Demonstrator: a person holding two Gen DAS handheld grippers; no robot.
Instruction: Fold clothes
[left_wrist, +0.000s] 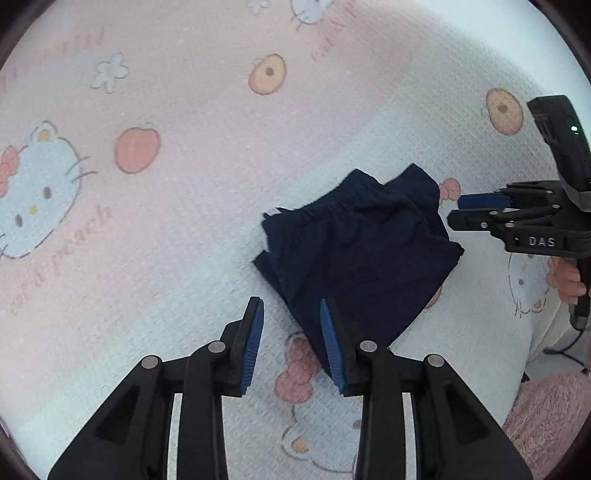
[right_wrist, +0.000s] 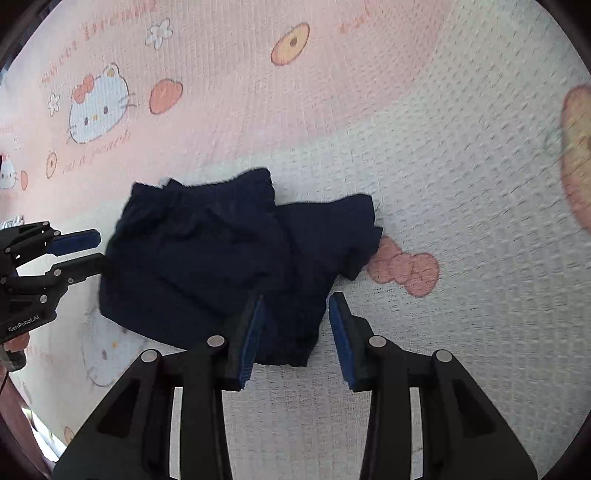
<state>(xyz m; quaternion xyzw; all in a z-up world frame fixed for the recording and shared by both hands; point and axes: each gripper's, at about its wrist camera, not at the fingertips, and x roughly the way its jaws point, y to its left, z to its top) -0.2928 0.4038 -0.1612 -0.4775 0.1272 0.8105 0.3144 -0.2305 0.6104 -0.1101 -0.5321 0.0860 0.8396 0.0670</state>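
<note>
Left wrist view shows a dark navy garment (left_wrist: 362, 251), apparently a pair of shorts with a gathered waistband, lying bunched and partly doubled over on a pink and white cartoon-print bedsheet (left_wrist: 166, 110). It sits at the middle of the bed, just beyond the left gripper (left_wrist: 291, 343), whose jaws are spread and empty; the right-hand finger overlaps the garment's near corner in the picture, though whether it touches the cloth I cannot tell. From the right of that view the right gripper (left_wrist: 469, 210) reaches in, its fingertips just beside the garment's right edge, with a gap showing between them and nothing held.

Right wrist view has the shorts (right_wrist: 221, 258) spread wider, with one leg flopped out to the right toward a pink bow print (right_wrist: 404, 269). The right gripper (right_wrist: 295, 339) hovers over the near hem with its jaws spread.

The cloth looks light, thin and limp, so it should sag and crease wherever it is lifted and will not keep a shape by itself. Being soft, it is not fragile, but a shallow pinch could slip off or catch only one layer. The best places to hold seem to be the thicker waistband corners at the far side, or the hem corners nearest each gripper.

Little stands in the way. A fuzzy pink fabric (left_wrist: 554, 417) lies at the near right, well apart.
</note>
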